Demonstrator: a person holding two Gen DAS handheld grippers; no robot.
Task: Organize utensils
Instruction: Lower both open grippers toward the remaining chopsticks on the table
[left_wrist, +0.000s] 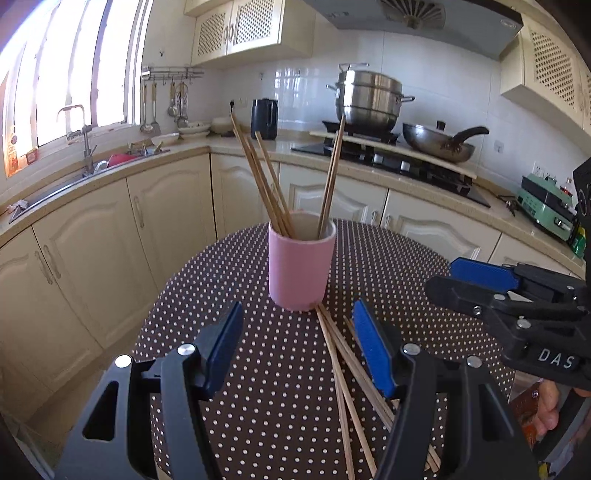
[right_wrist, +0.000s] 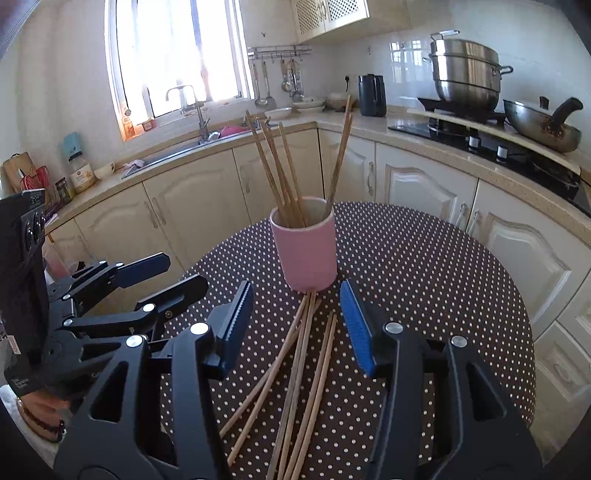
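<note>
A pink cup (left_wrist: 301, 266) stands upright on the polka-dot table (left_wrist: 229, 295) with several wooden chopsticks (left_wrist: 266, 177) standing in it. It also shows in the right wrist view (right_wrist: 306, 251), with the standing chopsticks (right_wrist: 280, 173). Several loose chopsticks (left_wrist: 343, 365) lie on the table in front of the cup, fanned toward me (right_wrist: 303, 369). My left gripper (left_wrist: 297, 347) is open and empty, just short of the cup, over the loose chopsticks' far ends. My right gripper (right_wrist: 297, 325) is open and empty above the loose chopsticks. The right gripper shows at the right of the left view (left_wrist: 469, 282); the left gripper shows at the left of the right view (right_wrist: 177, 273).
The round table's edge (right_wrist: 509, 295) drops off on the right and far side. Cream cabinets (left_wrist: 110, 240) and a counter with a sink (left_wrist: 85, 166), a stove (left_wrist: 388, 155), a steel pot (left_wrist: 365, 98) and a wok (left_wrist: 439, 142) run behind it.
</note>
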